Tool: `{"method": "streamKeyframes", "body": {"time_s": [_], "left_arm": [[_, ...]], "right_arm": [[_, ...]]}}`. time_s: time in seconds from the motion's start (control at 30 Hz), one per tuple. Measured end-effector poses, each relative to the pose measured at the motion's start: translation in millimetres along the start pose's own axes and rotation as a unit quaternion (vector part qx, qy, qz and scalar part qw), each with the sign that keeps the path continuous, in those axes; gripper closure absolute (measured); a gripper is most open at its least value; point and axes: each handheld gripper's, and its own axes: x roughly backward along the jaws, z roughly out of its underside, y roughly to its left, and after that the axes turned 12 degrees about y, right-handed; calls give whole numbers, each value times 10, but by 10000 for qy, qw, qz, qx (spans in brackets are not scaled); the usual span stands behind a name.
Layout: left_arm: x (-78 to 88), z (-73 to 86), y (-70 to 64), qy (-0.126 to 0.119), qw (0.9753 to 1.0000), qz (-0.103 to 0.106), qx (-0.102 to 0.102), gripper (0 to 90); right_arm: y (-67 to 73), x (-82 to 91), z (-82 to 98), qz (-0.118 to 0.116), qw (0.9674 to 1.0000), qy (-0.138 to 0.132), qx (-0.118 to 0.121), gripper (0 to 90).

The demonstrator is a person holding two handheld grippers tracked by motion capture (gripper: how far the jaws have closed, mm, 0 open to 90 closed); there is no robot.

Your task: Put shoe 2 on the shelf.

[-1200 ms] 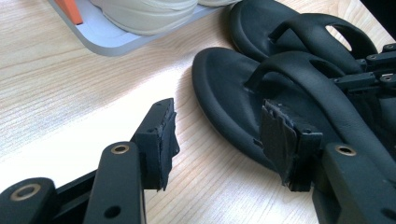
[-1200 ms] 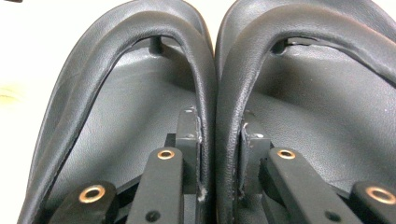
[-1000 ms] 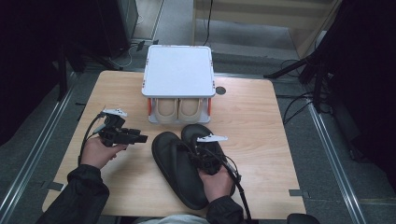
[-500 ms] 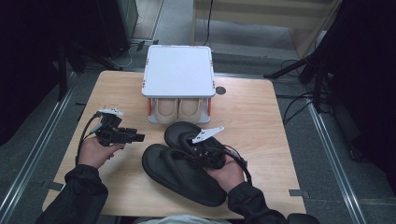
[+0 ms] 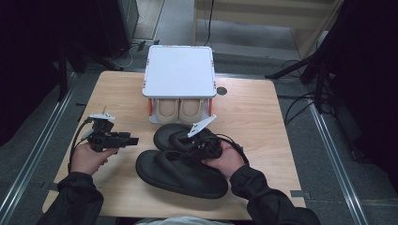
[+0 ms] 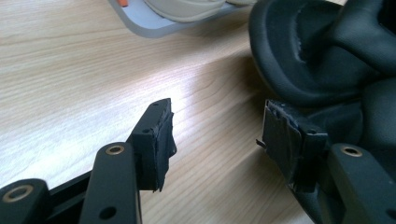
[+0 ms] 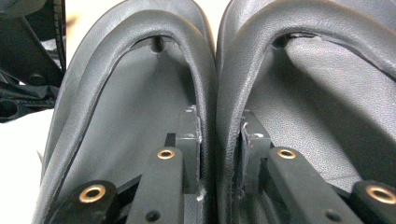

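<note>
Two black flip-flops lie side by side in front of me, the near one (image 5: 187,176) and the far one (image 5: 165,133), toes to the left. My right gripper (image 5: 202,148) is shut on their two inner straps, pressed together between its pads (image 7: 219,135); the left sole (image 7: 116,121) and right sole (image 7: 322,107) spread out to either side. My left gripper (image 5: 133,140) hovers over the table's left side, pointing right at the flip-flops. It stands open (image 6: 217,135) with nothing between its jaws, and the black flip-flop (image 6: 327,56) lies just beyond its right fingertip.
A white two-level shoe rack (image 5: 179,71) stands at the back centre of the wooden table (image 5: 263,117), with a beige pair of shoes (image 5: 180,110) on its lower shelf. The rack's grey base (image 6: 149,28) lies just ahead of the left gripper. A small dark hole (image 5: 221,90) marks the tabletop right of the rack.
My right hand has swung the pair of flip-flops from pointing away from me to lying across the table, toes left, and raised them slightly. The left gripper has stayed about where it was.
</note>
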Motion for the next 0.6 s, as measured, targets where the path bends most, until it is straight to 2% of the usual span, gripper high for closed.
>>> {"method": "streamKeyframes", "body": {"time_s": [0.33, 0.6], "left_arm": [[111, 179, 35, -77, 9997, -115, 192, 432], [158, 264, 42, -113, 9993, -174, 301, 431]], "right_arm": [[-138, -81, -194, -240, 9993, 107, 262, 751], [-165, -20, -358, -364, 9981, 174, 465, 750]]}}
